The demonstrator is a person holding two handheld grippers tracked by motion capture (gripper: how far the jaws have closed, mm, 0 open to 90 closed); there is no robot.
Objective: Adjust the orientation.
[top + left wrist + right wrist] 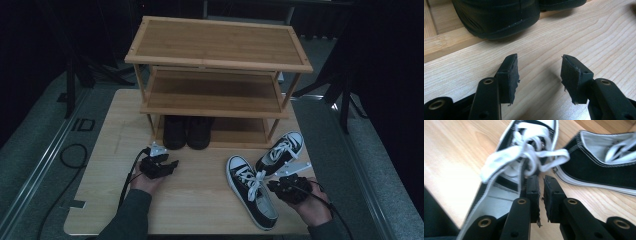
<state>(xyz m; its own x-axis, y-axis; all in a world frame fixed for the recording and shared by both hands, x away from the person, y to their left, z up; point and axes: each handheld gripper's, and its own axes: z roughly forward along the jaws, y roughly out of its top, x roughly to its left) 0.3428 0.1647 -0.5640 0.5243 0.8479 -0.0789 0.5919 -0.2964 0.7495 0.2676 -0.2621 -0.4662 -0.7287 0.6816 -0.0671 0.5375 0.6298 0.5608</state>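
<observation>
bamboo shoe rack [215, 55], three tiers, stands at the far side of the surface [200, 200]; we read the work as putting footwear away on it. a pair of black shoes [187, 131] sits on the lowest shelf, toes toward us, probably to leave room alongside. two black-and-white sneakers wait outside the rack: the near sneaker [252, 192] lies on the surface at our right, the far sneaker [282, 151] just beyond it, angled toward the rack. our right tool [280, 186] has its jaws nearly together beside the near sneaker's collar, at its white laces [529, 155]; whether they pinch the collar edge we cannot tell. our left tool [539, 75] rests with jaws spread wide, nothing between them, before the black shoes.
</observation>
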